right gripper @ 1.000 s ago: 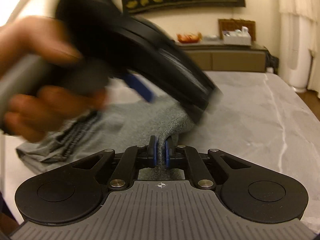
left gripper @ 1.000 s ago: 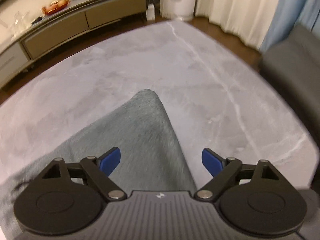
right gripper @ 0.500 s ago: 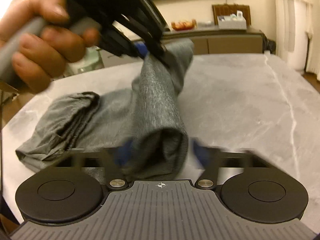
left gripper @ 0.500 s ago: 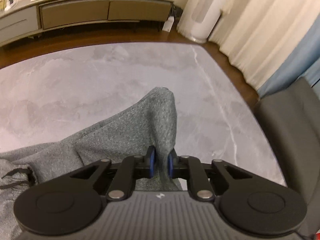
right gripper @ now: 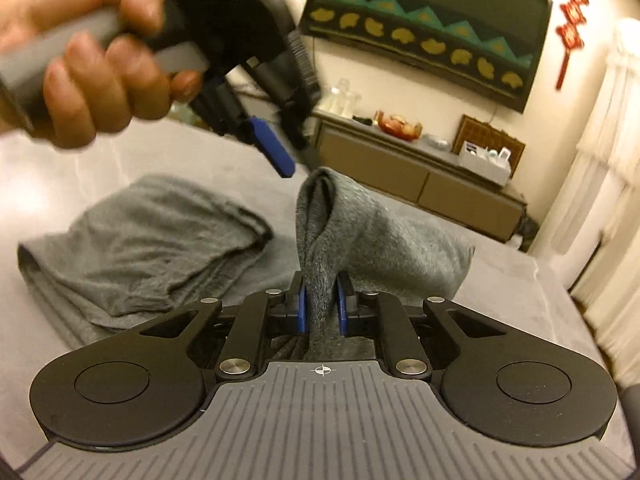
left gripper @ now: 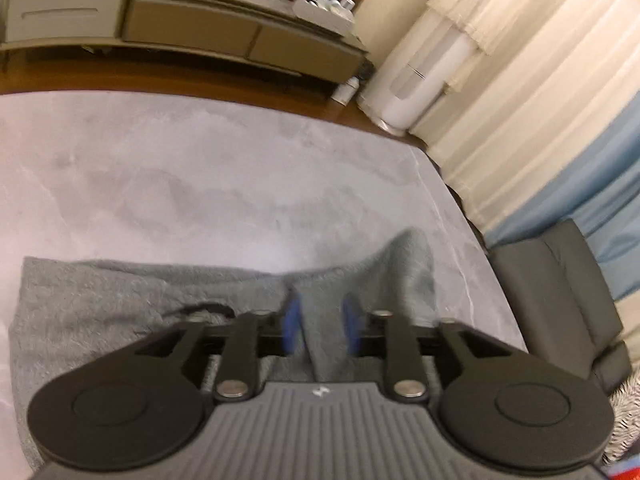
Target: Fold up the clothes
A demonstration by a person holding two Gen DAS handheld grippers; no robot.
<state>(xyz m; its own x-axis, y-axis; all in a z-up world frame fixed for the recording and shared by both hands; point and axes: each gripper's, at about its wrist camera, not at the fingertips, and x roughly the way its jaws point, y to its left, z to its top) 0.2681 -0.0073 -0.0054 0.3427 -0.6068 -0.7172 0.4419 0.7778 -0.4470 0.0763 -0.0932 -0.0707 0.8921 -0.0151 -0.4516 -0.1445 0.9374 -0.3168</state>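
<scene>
The grey garment (right gripper: pixel 168 248) is spread on the marble table (left gripper: pixel 200 168), one peak pinched in the closing right gripper (right gripper: pixel 321 306). The left gripper (left gripper: pixel 320 326) is being opened astride a ridge. Soft, light, floppy cloth; edges are best gripped.

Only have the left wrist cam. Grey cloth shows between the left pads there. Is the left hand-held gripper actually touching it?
Observer: No. In the right wrist view the left hand-held gripper hangs above the grey garment, jaws opening, and its blue finger is clear of the raised fold.
Operator: What holds the fold up?
Observer: The right hand-held gripper. Its jaws are closing, with the fold between the pads.
Operator: Grip on the left handle OK?
Observer: A hand is wrapped around its grey handle, up at the top left of that view.
</scene>
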